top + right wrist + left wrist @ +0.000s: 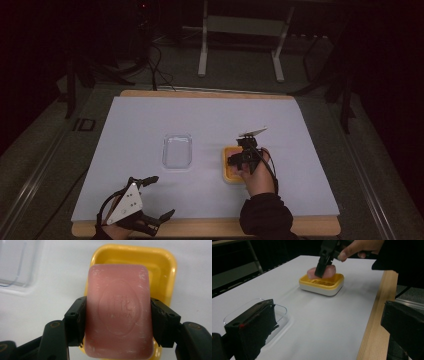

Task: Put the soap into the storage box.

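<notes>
Pink soap bar (119, 315): rigid, waxy, probably slick, so keep your hold across its long edges near the middle. Left gripper (150, 200) rests low at the desk (150, 120) front edge, fingers spread, holding nothing, beside the clear lid (177, 150). Right gripper (322, 266) angles steeply down, fingers clamped on the bar's sides, holding it just over the yellow dish (160, 267).

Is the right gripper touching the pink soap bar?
Touching: in the right gripper view, the right gripper clamps the pink soap bar by both long edges.
</notes>
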Motion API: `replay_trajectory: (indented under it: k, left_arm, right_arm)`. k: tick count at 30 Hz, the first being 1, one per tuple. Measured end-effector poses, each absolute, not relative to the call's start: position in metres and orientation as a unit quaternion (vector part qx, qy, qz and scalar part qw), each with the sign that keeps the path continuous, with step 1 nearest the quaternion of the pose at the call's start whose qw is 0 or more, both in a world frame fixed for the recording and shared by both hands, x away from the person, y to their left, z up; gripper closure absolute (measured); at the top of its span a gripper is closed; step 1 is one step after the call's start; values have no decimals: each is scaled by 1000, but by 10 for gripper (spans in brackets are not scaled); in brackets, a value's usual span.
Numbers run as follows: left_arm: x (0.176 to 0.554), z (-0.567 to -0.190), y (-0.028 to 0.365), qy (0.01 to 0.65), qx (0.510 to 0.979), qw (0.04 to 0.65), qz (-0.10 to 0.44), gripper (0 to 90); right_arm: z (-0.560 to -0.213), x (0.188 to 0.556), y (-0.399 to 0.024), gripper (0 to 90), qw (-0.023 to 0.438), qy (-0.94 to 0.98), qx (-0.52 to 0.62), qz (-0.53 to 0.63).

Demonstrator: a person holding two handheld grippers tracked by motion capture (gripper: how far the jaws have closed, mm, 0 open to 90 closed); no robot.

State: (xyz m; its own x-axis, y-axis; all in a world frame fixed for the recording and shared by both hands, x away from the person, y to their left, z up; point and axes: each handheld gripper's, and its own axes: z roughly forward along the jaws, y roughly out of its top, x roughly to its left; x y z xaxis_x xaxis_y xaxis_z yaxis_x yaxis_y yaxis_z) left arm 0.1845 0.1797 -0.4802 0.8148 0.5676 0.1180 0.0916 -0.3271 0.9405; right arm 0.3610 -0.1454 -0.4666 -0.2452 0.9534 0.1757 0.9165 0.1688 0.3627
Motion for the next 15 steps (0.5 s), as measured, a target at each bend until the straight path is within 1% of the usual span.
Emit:
replay_trajectory:
  k: [6, 8, 15]
  left_arm:
    - [184, -480, 180, 210, 785, 541, 219, 6]
    - [184, -480, 180, 209, 784, 541, 219, 6]
    - [184, -480, 180, 209, 784, 541, 219, 6]
  right_arm:
    - [-481, 362, -141, 377, 49, 761, 620, 184]
    - [-482, 363, -141, 377, 56, 762, 619, 183]
    - [-486, 367, -138, 359, 50, 762, 622, 175]
